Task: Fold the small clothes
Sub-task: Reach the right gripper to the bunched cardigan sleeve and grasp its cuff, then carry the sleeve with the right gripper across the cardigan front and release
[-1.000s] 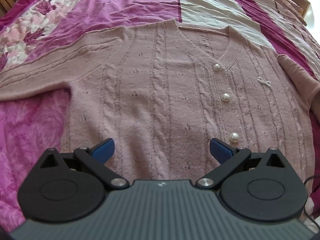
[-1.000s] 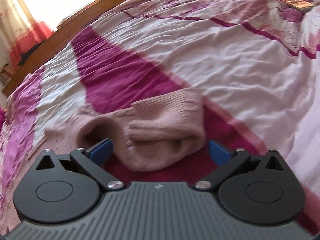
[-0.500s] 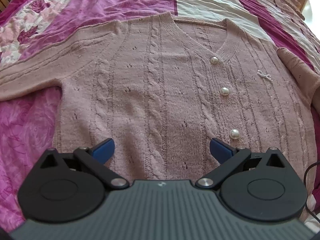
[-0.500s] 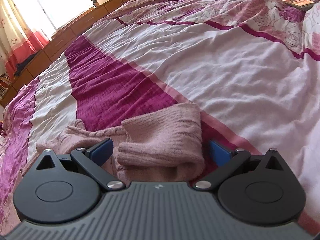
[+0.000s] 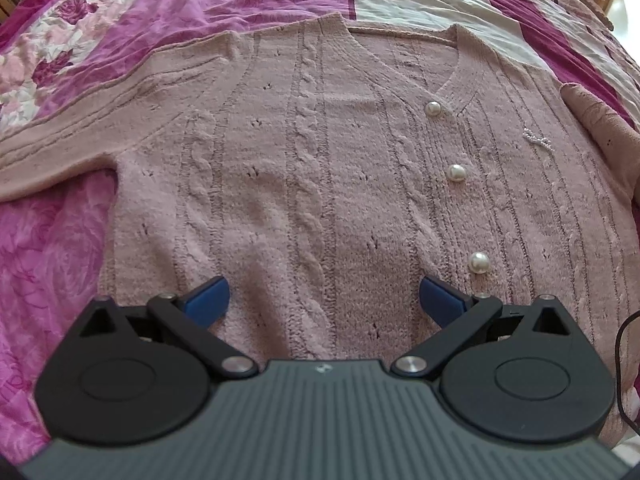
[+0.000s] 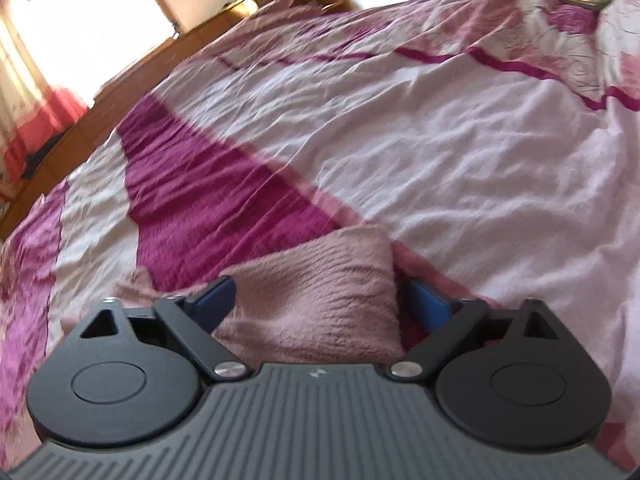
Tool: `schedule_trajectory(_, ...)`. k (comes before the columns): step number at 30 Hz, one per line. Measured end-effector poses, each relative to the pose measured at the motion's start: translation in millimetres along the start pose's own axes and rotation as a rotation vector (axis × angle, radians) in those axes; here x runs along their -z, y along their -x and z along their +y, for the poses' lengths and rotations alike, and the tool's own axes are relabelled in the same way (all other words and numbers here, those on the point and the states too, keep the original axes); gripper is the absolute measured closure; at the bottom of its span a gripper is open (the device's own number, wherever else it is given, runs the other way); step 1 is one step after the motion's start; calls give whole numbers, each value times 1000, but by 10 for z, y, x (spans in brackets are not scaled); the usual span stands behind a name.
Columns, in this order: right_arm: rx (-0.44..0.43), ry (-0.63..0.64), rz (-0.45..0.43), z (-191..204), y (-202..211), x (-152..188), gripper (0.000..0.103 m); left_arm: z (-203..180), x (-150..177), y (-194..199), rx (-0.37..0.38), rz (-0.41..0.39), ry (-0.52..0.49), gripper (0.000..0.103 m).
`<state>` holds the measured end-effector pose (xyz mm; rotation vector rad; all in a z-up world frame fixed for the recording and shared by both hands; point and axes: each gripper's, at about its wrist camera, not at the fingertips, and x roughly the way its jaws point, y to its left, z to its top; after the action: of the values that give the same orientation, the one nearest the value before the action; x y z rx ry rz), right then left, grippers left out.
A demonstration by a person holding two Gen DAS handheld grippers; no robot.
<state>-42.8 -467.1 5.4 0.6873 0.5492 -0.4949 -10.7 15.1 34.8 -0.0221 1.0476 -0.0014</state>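
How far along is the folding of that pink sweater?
Barely begun. The pink sweater lies spread flat on the bedspread, buttons up, no fold made. The right gripper has its jaws just closing around the sleeve cuff; the left gripper hovers open. Every fold remains.

A dusty-pink cable-knit cardigan [image 5: 320,168] with pearl buttons [image 5: 456,172] is spread flat, neckline toward twelve o'clock.
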Motion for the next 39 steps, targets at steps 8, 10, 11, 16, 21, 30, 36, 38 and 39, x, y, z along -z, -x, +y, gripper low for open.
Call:
schedule_trajectory(8,33,82,6,18,-51,-3,55,-20,22,-14,-10,-2,-10,0)
schedule_trajectory(10,23,75,13,0,-49,-17,63,-19,26,-9,-9,-1,-9,0)
schedule_trajectory(11,17,76,15,-7,-37,-23,69,-16,27,-7,-9,-1,-9,0)
schedule_trajectory(16,-9,77,3,-10,48,-79,84,-12,28,2,-9,0,-8,0)
schedule_trajectory(21,-38,74,-48,25,219,-194,88,-3,31,17,-4,1,-3,0)
schedule_trajectory(30,-126,113,-150,313,634,-519,88,18,16,28,5,-3,5,0)
schedule_trajectory(36,-221,146,-189,653,905,-689,89,64,-22,60,8,-17,12,0)
schedule_trajectory(38,-257,151,-186,790,973,-729,89,81,-44,86,5,-27,12,0)
schedule_trajectory(39,-278,152,-184,869,1010,-746,89,94,-56,107,4,-35,11,0)
